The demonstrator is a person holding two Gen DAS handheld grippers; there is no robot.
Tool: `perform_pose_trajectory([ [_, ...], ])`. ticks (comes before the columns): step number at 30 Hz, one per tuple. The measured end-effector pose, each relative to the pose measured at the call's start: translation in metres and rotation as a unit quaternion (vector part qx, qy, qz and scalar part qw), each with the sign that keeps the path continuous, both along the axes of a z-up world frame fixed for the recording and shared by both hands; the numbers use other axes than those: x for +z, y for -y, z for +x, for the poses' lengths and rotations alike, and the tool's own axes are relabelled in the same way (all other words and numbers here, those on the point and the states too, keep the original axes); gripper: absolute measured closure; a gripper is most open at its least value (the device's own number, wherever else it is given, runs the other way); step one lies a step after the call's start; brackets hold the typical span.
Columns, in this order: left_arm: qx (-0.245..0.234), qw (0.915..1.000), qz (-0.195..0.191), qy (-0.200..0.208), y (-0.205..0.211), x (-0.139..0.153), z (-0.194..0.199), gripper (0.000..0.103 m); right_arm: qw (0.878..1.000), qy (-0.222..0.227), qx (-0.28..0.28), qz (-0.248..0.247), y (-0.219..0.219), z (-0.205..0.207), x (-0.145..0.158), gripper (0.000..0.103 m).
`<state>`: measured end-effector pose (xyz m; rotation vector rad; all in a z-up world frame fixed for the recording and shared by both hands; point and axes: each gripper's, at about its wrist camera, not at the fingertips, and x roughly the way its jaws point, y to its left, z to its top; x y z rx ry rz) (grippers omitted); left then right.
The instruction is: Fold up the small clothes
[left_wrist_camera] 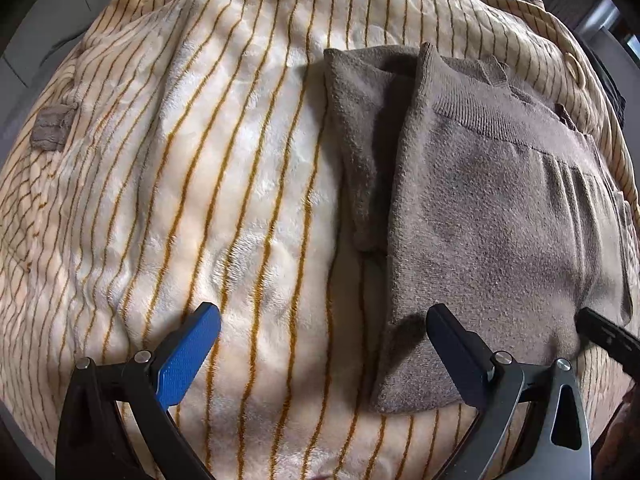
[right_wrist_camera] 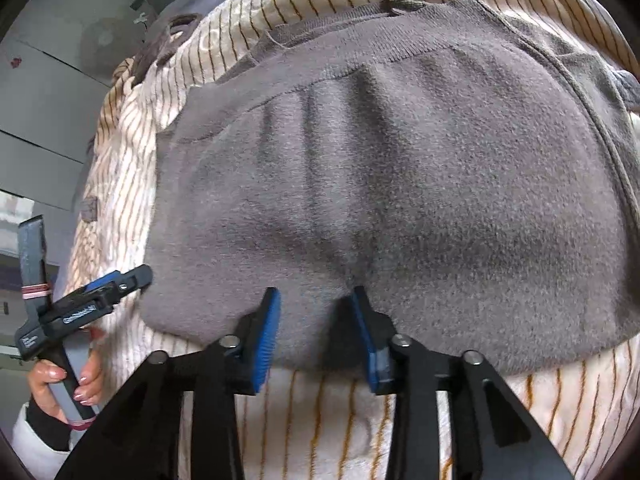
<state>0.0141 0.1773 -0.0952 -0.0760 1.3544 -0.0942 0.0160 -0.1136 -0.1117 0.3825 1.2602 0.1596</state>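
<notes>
Risk lay at the near hem of the folded garment (right_wrist_camera: 384, 184) on the striped blanket (left_wrist_camera: 224, 184): the right gripper (right_wrist_camera: 316, 320), fingers part-spread astride that hem without pinching, and the left gripper (left_wrist_camera: 324, 340), wide open beside it, could drag the fold askew.

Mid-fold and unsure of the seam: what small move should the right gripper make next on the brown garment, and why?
Probably lift the right gripper clear of the brown garment. Its fingers stand apart with only a small pucker of cloth between them, and the fold already lies flat on the striped blanket. The left gripper is open too.
</notes>
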Motion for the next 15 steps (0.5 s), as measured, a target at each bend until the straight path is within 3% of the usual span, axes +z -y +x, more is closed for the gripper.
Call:
perform_pose_trajectory([
  [4,0.019,0.9998,-0.003,0.000,0.006,-0.008,0.006,0.000,1.000,-0.007,-0.003,0.016,-0.006,-0.004,0.002,0.055],
  [7,0.036,0.9987,-0.036,-0.002,-0.003,-0.009,0.010,0.000,0.999,-0.014,-0.007,0.039,-0.009,-0.010,0.003,0.052],
  [10,0.044,0.9967,-0.069,-0.004,-0.008,-0.008,0.018,0.000,0.996,-0.024,-0.013,0.089,-0.014,-0.014,0.001,0.044],
  [15,0.048,0.9973,-0.055,0.007,-0.018,-0.005,0.039,0.000,0.977,-0.069,-0.034,0.200,-0.030,-0.018,-0.027,0.041],
])
